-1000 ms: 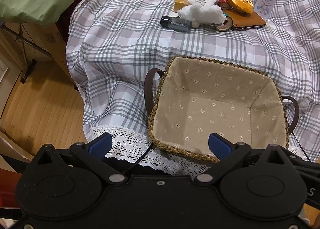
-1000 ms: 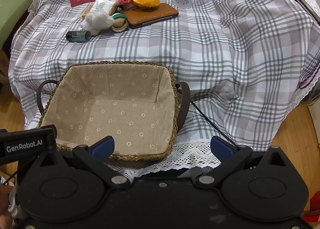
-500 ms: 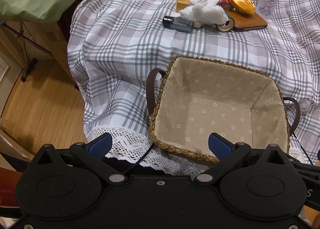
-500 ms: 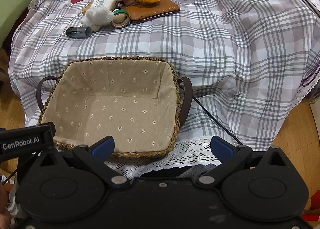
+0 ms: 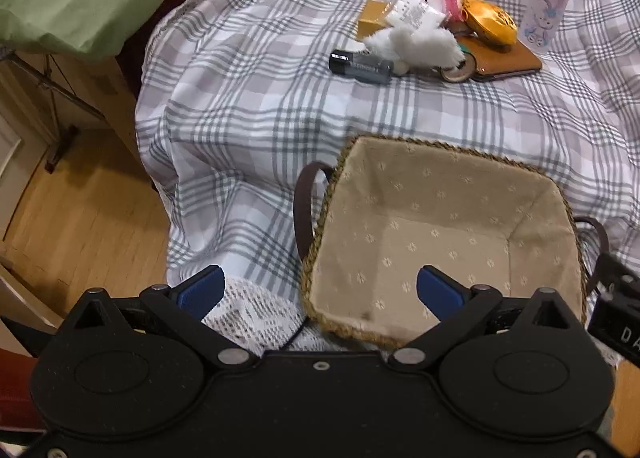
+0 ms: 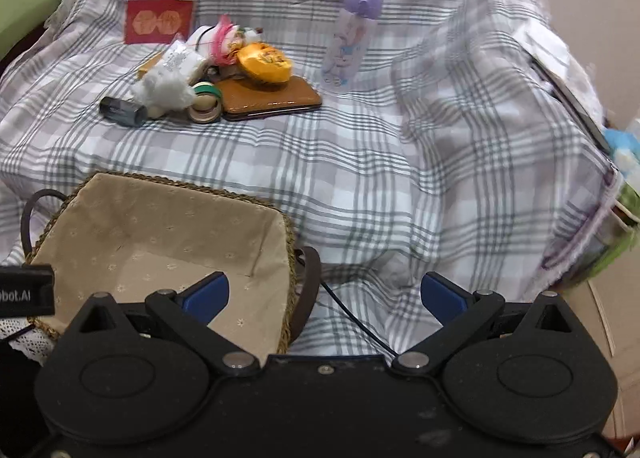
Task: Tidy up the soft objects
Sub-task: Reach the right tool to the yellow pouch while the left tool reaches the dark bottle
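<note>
left gripper (image 5: 318,290) stands with jaws spread wide and nothing between them, above the near edge of the lined basket (image 5: 448,194) on the plaid cloth (image 5: 248,106). right gripper (image 6: 325,292) is likewise wide apart and holds nothing, just right of the basket (image 6: 120,214). the white plush toy (image 5: 412,46) lies at the far side of the cloth, touching a dark cylinder (image 5: 360,67) and beside a brown wallet (image 5: 506,58), well apart from both grippers.

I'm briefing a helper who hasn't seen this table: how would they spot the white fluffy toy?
Beyond the lined basket, a cluster of items sits on the plaid cloth. The white fluffy toy lies at its near edge, beside a dark tube. It is the only shaggy white thing there.
</note>
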Demonstrator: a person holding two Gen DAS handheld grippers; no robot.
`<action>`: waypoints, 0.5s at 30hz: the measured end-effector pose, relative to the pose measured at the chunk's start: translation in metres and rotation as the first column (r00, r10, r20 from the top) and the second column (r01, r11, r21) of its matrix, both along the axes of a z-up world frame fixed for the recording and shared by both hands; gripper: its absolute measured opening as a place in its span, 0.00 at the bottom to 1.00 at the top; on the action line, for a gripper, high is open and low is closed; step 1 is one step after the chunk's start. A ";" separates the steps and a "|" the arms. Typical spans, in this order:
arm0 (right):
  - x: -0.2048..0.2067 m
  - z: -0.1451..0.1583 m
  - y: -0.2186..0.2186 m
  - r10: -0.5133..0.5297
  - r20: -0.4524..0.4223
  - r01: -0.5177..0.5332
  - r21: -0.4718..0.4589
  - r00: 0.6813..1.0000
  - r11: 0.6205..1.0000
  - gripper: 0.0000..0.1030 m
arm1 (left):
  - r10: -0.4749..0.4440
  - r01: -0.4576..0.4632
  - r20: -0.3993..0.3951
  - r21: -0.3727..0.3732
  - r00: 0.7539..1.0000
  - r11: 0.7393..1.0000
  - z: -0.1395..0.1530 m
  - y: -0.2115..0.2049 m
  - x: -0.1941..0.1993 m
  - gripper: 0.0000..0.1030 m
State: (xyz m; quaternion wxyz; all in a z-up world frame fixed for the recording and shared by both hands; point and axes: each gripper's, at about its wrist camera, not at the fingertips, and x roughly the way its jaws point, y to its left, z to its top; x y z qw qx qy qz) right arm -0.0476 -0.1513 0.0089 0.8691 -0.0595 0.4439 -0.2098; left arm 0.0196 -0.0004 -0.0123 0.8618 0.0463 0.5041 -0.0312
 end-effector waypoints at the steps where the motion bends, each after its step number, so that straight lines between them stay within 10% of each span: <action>1: 0.004 0.000 -0.003 0.017 -0.009 -0.017 0.027 1.000 0.999 0.99 | -0.002 0.002 0.000 -0.003 1.000 1.000 0.001 0.000 0.003 0.96; 15: 0.077 0.015 -0.054 -0.045 0.029 0.033 0.324 0.999 0.945 0.99 | 0.001 -0.003 -0.056 -0.034 0.998 0.999 0.008 -0.004 0.074 0.96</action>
